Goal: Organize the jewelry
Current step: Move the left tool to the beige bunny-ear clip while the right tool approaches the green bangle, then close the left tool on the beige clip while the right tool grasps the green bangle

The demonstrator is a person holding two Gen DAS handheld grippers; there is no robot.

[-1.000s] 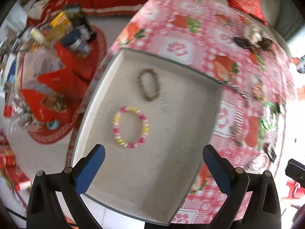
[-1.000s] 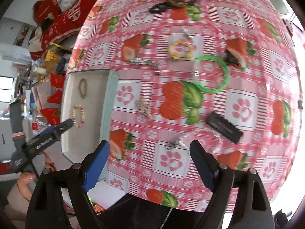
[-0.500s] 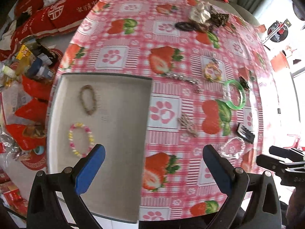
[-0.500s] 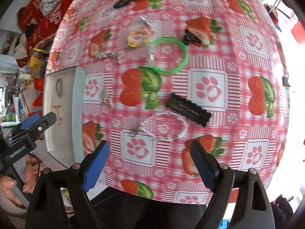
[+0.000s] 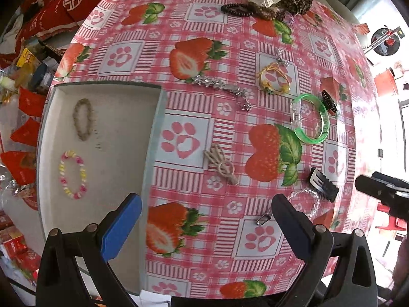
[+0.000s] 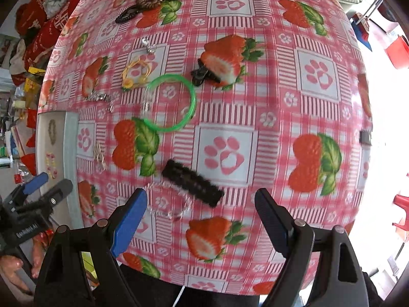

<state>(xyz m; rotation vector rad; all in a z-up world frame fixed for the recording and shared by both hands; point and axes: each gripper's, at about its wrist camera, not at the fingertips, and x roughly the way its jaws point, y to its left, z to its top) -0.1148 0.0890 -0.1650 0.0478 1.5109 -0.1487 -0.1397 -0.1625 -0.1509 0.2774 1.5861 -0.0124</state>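
A grey tray (image 5: 150, 138) at the table's left holds a brown bead bracelet (image 5: 82, 119) and a pink-yellow bead bracelet (image 5: 72, 174). On the strawberry tablecloth lie a green bangle (image 5: 310, 117), a silver chain (image 5: 222, 88), a yellow cord bracelet (image 5: 273, 79), a beige hair clip (image 5: 221, 163), a black hair clip (image 5: 322, 184) and a clear bead bracelet (image 5: 305, 199). My left gripper (image 5: 204, 212) is open and empty above the tray's near right edge. My right gripper (image 6: 202, 204) is open and empty above the clear bracelet (image 6: 170, 199) and black clip (image 6: 193, 183).
Scrunchies and hair ties (image 5: 268, 0) lie at the table's far side. A small black claw clip (image 6: 202, 73) lies by the green bangle (image 6: 171, 102). Red packets and clutter (image 5: 23, 117) lie on the floor left of the table. The table's near edge is just below both grippers.
The left gripper has swung right from over the tray toward the table's middle. The right gripper has moved right and closer to the clear bracelet and black clip. Both stayed open.
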